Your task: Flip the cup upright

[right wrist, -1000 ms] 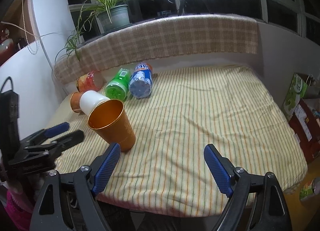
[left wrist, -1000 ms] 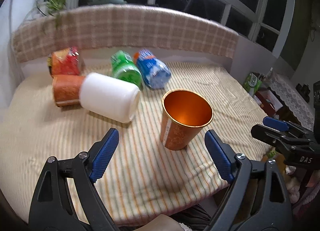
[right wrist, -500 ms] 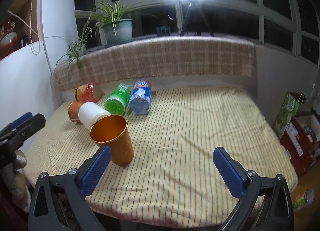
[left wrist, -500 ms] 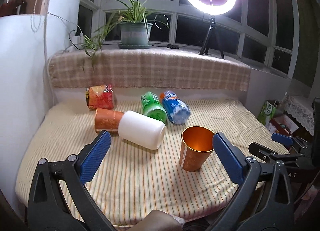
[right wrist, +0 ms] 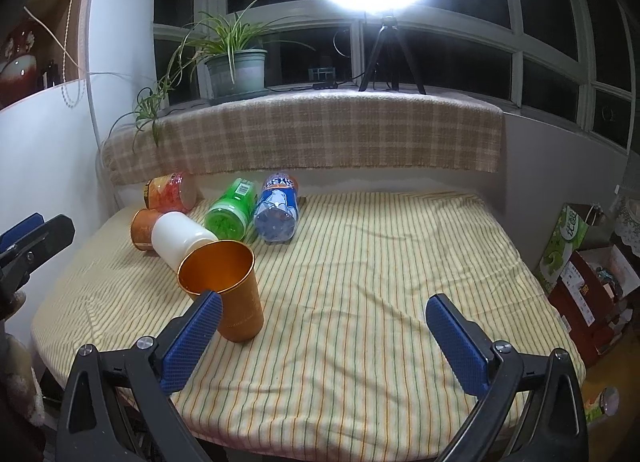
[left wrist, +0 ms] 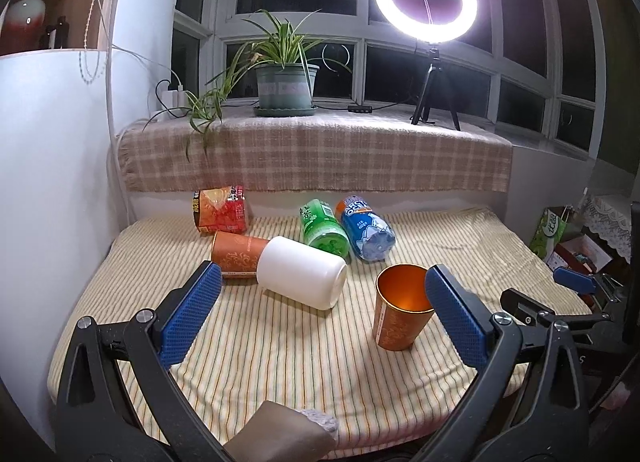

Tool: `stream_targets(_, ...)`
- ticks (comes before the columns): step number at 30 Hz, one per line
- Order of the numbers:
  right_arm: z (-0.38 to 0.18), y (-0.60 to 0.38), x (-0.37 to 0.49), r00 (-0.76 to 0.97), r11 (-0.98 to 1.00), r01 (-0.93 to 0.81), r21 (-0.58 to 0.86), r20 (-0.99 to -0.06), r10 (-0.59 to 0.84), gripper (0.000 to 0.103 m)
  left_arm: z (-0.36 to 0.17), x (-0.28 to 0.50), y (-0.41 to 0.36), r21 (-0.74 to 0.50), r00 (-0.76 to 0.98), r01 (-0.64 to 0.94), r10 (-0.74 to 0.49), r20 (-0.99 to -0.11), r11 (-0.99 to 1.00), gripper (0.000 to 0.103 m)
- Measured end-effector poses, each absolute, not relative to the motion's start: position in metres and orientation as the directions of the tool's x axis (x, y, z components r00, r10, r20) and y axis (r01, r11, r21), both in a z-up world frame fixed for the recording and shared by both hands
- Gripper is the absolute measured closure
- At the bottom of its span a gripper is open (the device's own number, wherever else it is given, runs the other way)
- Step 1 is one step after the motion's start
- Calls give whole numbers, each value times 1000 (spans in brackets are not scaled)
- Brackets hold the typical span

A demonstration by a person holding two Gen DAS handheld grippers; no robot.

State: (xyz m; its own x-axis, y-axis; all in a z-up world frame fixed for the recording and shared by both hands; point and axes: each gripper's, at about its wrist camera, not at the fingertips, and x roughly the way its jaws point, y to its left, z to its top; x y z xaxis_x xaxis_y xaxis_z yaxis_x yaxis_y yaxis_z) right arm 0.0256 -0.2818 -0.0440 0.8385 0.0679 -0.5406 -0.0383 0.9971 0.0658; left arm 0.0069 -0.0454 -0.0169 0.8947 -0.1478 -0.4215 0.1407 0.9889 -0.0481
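Note:
An orange metal cup [left wrist: 400, 312] stands upright, mouth up, on the striped cloth of the table [left wrist: 280, 346]; it also shows in the right wrist view [right wrist: 228, 286]. My left gripper [left wrist: 320, 318] is open and empty, pulled back over the table's front edge, with the cup just behind its right finger [left wrist: 456, 322]. My right gripper [right wrist: 316, 342] is open and empty, to the right of the cup, and its tip shows at the right of the left wrist view [left wrist: 560, 294].
A white and orange canister [left wrist: 280, 266] lies on its side left of the cup. A green bottle [left wrist: 322, 227], a blue bottle [left wrist: 366, 227] and a red snack can [left wrist: 219, 214] lie at the back. Boxes [right wrist: 580, 258] stand off the right edge.
Both grippers have drawn back and risen away from the cup, so more of the room shows. The cup stands in the same spot, upright.

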Motion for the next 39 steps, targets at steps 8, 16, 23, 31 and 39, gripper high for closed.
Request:
stream_targets(8,-46,-283,27,833,997,-36,72,-549,69,0,-16,6,-46,-47,894,137,-144,-425,990,0)
stream_targets(16,-47,-285,27,830,996,-35,77,-554,72,0,-16,6,-46,-48,895,135,-143,-423,990,0)
stream_targets(23,-49,-283,27,827,996,-36,80,-557,75,0,-17,6,-45,-49,895,134,-142,-424,990,0)
stream_targets(31,-51,-282,27,823,996,-41,85,-562,81,0,-17,6,-44,-50,896,131,-140,-420,990,0)
stream_targets(39,-51,-281,27,819,995,-47,86,-567,88,0,-17,6,-43,-52,896,130,-140,-422,990,0)
